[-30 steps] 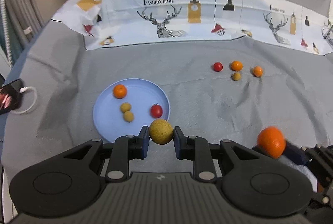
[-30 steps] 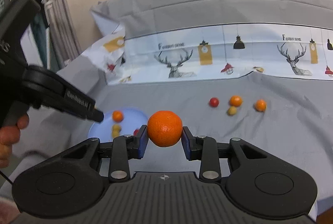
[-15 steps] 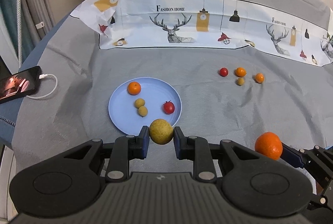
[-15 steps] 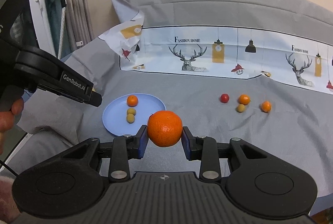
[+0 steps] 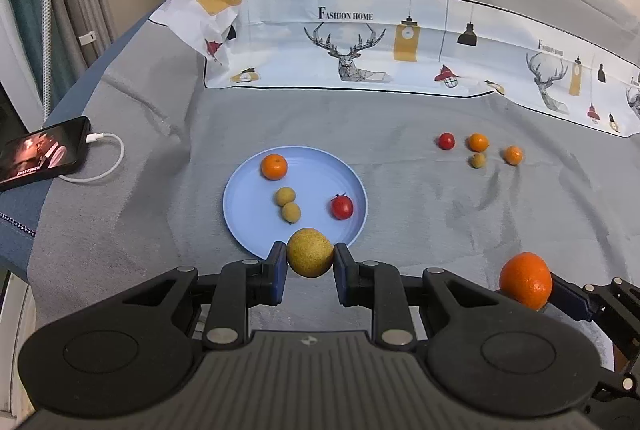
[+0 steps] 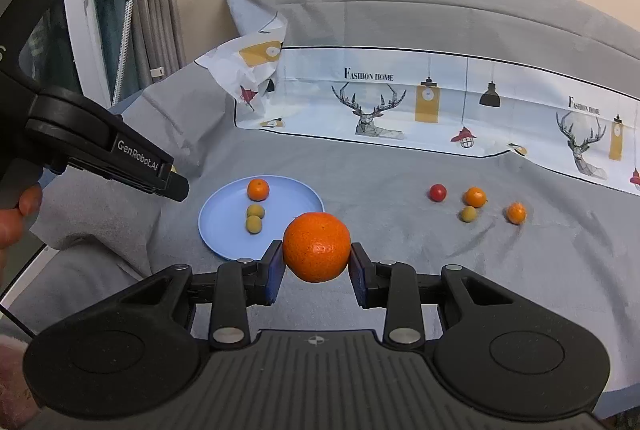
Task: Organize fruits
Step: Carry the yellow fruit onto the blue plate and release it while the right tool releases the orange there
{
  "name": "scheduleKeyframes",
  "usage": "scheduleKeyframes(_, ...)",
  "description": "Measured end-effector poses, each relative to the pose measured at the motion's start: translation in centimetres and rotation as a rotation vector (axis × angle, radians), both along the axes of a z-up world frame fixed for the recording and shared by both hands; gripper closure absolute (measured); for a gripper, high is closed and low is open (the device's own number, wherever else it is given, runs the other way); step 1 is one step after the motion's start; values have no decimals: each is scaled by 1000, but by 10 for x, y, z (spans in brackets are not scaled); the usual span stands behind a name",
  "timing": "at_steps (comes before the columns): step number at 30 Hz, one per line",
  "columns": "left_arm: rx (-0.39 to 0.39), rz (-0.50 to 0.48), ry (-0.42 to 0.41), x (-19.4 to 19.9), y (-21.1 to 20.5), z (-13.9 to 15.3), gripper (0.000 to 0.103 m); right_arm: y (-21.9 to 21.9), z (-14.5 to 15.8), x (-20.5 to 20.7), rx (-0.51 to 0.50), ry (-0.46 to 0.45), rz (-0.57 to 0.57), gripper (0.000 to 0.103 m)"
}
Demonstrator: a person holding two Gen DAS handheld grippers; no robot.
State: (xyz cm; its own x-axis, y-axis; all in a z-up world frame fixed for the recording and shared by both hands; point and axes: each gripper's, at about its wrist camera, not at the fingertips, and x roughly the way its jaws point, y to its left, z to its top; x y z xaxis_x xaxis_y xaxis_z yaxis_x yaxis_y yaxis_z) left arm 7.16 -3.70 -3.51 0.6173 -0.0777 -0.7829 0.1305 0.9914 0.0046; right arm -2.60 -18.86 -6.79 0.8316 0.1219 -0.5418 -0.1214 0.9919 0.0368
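My left gripper (image 5: 310,257) is shut on a yellow-green round fruit (image 5: 310,252), held above the near rim of the blue plate (image 5: 244,214). The plate holds a small orange (image 5: 274,167), two small yellow fruits (image 5: 285,197) and a red tomato (image 5: 341,206). My right gripper (image 6: 317,261) is shut on a large orange (image 6: 317,247), held above the cloth just right of the plate (image 6: 224,218); this orange also shows in the left wrist view (image 5: 525,280). A red tomato (image 5: 446,141), two small oranges (image 5: 478,142) and a small yellow fruit (image 5: 478,161) lie on the grey cloth at the right.
A phone (image 5: 36,154) with a white cable (image 5: 108,158) lies at the table's left edge. A printed deer-pattern cloth (image 5: 400,42) runs along the back, with a crumpled corner (image 5: 208,10) at the left. Curtains (image 6: 156,10) hang beyond the left edge.
Both grippers have pulled back and up from the plate and fruits, still holding their fruit. The phone has come into the left wrist view.
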Motion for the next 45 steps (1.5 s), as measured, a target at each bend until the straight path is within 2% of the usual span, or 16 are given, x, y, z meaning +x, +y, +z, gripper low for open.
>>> scheduleKeyframes(11,11,29,42,26,11,-18,76,12,-7,27,-15,38,36,67)
scheduleKeyframes(18,28,47,89,60,26,-39,76,22,-19,59,-25,73,58,67)
scheduleKeyframes(24,56,74,134,98,38,-63,76,33,-39,104,-31,115,83,67)
scheduleKeyframes(34,106,90,201,159,41,-113,76,54,-94,181,-74,204,135,67)
scheduleKeyframes(41,144,89,225,186,41,-135,75,64,-119,211,-94,245,155,67)
scheduleKeyframes(42,139,86,223,188,42,-135,71,64,-120,214,-87,248,162,66)
scheduleKeyframes(43,129,77,218,188,42,-133,50,65,-120,217,-76,252,170,66)
scheduleKeyframes(44,116,70,202,186,43,-128,20,64,-118,219,-63,252,176,60)
scheduleKeyframes(45,106,72,179,182,43,-123,8,64,-115,219,-58,247,183,43)
